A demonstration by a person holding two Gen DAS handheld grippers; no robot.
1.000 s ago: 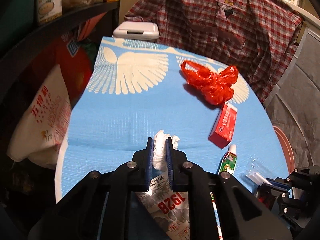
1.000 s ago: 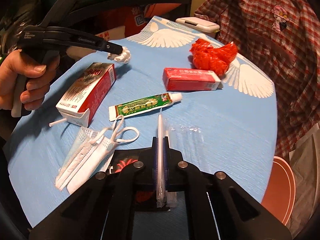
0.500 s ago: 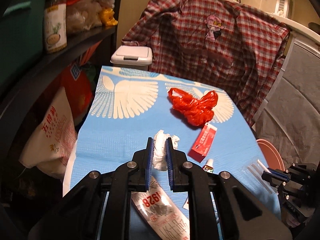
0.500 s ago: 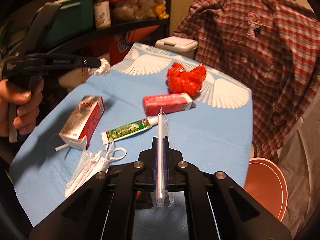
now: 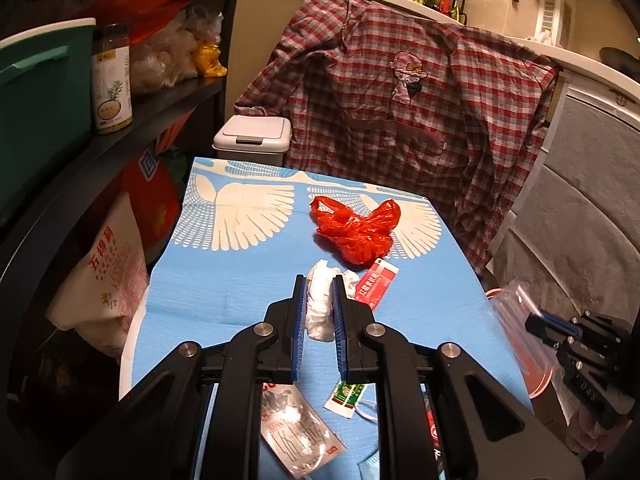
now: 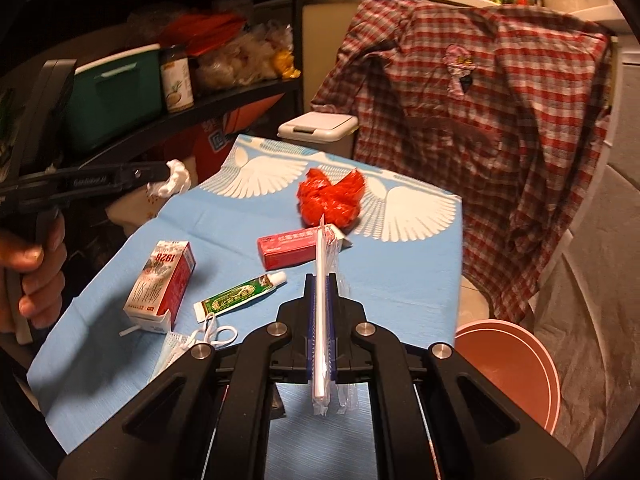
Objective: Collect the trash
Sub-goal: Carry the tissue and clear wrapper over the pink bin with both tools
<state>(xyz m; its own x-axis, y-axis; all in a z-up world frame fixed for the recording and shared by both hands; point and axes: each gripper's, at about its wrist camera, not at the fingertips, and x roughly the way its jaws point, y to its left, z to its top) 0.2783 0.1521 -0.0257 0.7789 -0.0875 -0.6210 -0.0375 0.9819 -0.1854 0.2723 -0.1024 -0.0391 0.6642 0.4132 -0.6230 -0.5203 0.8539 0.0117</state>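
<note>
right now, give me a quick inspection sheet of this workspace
surface: table under a blue cloth with white wing prints
job's things: red plastic bag, red box, green tube, carton, face mask lying on the cloth
clutter: plaid shirt draped behind
grippers: left gripper shut on crumpled tissue; right gripper shut on wrapped straw
cables: nothing seen
surroundings: lidded bin past the far edge, pink tub, dark shelving
</note>
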